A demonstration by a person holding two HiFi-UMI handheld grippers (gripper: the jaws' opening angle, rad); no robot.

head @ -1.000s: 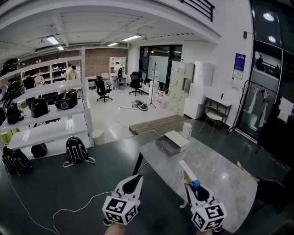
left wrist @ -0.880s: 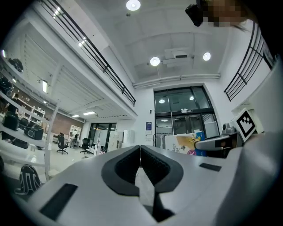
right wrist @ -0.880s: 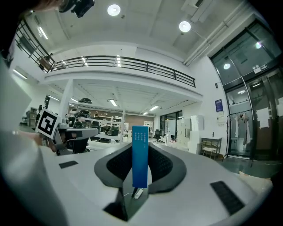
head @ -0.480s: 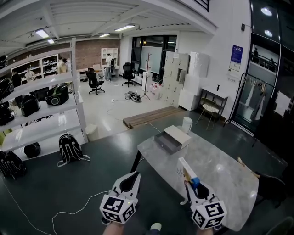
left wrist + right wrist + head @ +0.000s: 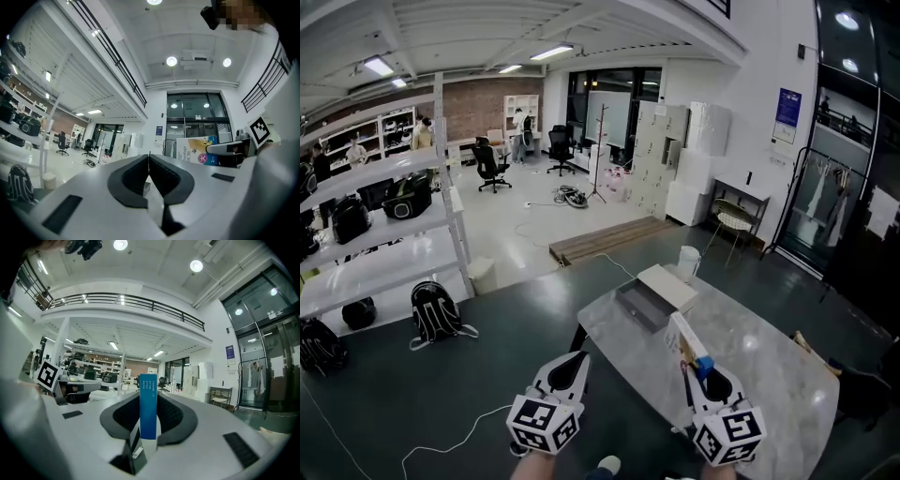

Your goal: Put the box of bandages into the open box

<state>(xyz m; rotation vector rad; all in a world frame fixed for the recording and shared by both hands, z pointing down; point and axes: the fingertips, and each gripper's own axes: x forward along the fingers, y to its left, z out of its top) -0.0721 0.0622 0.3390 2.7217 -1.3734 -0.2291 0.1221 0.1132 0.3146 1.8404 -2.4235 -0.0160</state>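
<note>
- R claw (image 5: 692, 367) is clenched on the box of bandages (image 5: 682, 339). In the right gripper view we see the box's narrow blue edge standing upright betw. the two pads, gripped at its lower part.
- The box of bandages is up in the air on our side of the open box (image 5: 642, 305). Its far end points twd the open box but is apart from it, so it's not in yet.
- L claw (image 5: 574, 364) is clamped shut w/ nothing in it. In the left gripper view the jaw tips meet in one thin line.
- L claw is nearer us than the open box & to its left, off the worktop (image 5: 764, 361) edge, over the dark floor.
- From the left gripper view we also catch the box of bandages off to the right, printed face twd us, in the R claw's grip.
- Both claws lie roughly parallel, aimed twd the open box's end of the room, marker cubes twd us.
- The open box is a grey tray part w/ a white lid (image 5: 667, 284) touching its far-right side. It sits at the worktop's far-left corner.
- A white bin (image 5: 689, 262) stands just beyond the open box.
- Further beyond the open box a wooden pallet (image 5: 609, 239) lies on the pale floor.
- Well left of the open box is a shelving rack (image 5: 384, 234), w/ a backpack (image 5: 434, 314) at its foot.
</note>
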